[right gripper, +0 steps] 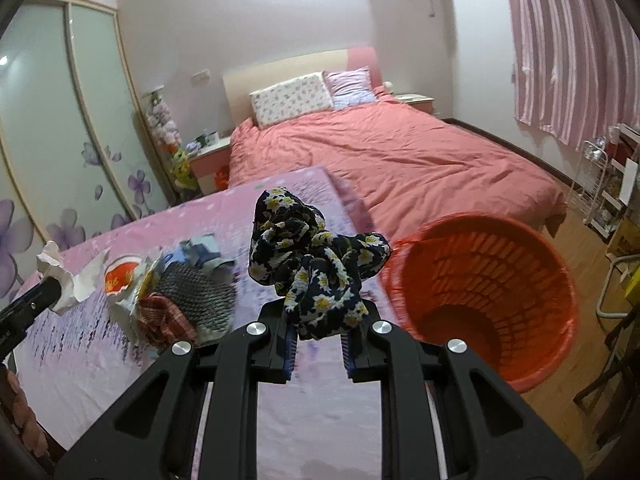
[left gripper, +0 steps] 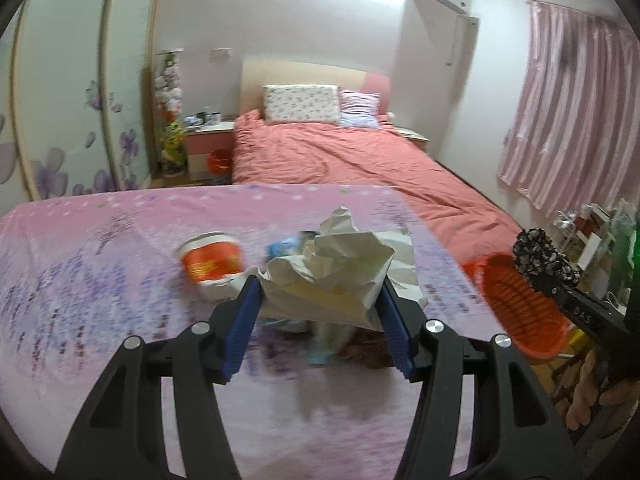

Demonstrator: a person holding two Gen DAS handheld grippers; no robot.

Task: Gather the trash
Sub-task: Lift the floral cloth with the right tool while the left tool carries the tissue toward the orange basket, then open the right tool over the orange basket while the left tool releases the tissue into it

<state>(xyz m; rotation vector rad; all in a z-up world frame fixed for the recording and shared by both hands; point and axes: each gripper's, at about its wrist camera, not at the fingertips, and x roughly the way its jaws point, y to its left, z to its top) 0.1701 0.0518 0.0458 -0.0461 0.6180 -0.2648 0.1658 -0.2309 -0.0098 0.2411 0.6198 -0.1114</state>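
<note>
Left gripper (left gripper: 320,292) clamps crumpled paper (left gripper: 340,264) above the table, left of the bin (right gripper: 480,292); right gripper (right gripper: 318,334) pinches a floral cloth (right gripper: 312,256) beside its rim. Either loose bundle could slip or snag short of the bin.

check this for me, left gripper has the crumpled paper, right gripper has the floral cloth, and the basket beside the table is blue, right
Not quite: the basket is orange-red, not blue, as the right wrist view shows plainly. The rest stands: the left gripper is closed on the crumpled paper, the right gripper on the floral cloth, and the basket stands beside the table.
</note>
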